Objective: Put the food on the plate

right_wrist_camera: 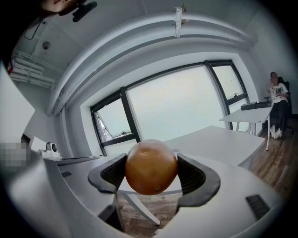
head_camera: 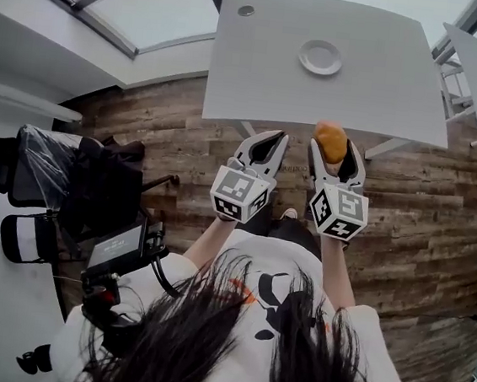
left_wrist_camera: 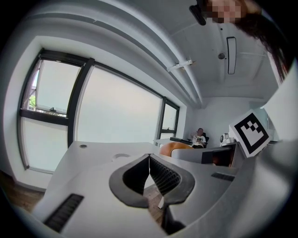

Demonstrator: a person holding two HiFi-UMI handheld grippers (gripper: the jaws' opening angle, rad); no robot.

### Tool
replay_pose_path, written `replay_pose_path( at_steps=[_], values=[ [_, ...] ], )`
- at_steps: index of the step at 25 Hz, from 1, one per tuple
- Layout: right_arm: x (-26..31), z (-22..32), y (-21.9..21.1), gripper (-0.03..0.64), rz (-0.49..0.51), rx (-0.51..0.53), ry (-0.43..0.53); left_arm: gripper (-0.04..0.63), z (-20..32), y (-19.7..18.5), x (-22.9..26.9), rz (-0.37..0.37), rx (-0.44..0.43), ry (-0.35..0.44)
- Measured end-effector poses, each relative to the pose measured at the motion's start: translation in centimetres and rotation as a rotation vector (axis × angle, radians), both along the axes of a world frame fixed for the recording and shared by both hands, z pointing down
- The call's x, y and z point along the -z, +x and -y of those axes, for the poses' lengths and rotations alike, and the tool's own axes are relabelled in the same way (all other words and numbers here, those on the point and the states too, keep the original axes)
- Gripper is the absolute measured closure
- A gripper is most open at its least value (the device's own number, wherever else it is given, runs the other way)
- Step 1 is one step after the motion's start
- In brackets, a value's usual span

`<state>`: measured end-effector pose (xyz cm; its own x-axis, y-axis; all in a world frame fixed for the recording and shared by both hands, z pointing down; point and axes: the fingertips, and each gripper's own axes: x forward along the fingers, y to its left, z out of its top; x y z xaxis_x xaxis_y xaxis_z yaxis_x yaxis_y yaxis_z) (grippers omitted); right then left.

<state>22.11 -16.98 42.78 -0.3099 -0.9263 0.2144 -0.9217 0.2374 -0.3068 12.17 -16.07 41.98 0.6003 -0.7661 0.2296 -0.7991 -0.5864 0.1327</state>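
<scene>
1. Head view: your right gripper (head_camera: 336,152) is clamped on the food (right_wrist_camera: 151,167), a round orange-brown piece, held in the air at the near edge of the table (head_camera: 385,83).
2. Right gripper view: both ribbed pads (right_wrist_camera: 192,175) press the piece's sides at its widest part. Nothing supports it from below, so the hold depends on your squeeze alone.
3. Left gripper view: your left gripper (left_wrist_camera: 149,157) has its jaws pressed together with nothing between them. It hangs beside the right one, short of the near edge.
4. Plate (head_camera: 304,59): white and empty, about midway between the table's left and right edges, well apart from the food.
5. Step in hand, as judged: carrying the food to the plate. Reach forward over the near edge with the jaws level, bring the piece above the plate's centre, and lower it until it touches before you release.
6. Caution: a round piece will probably roll. Let go low and slowly, then withdraw straight up so the pads do not nudge it over the rim.
</scene>
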Motion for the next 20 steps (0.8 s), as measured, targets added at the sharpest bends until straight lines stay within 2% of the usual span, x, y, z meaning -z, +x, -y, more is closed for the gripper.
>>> replay_pose_path(
  at_steps=[10, 20],
  values=[
    [-1.2, 6.9, -0.3, 0.285, -0.001, -0.064, -0.033, 0.589, 8.6, 0.0, -0.8, 0.002, -0.076, 0.023],
    [-2.2, 16.3, -0.5, 0.285, 0.008, -0.138, -0.086, 0.589, 19.2, 0.4, -1.7, 0.011, -0.177, -0.013]
  ],
)
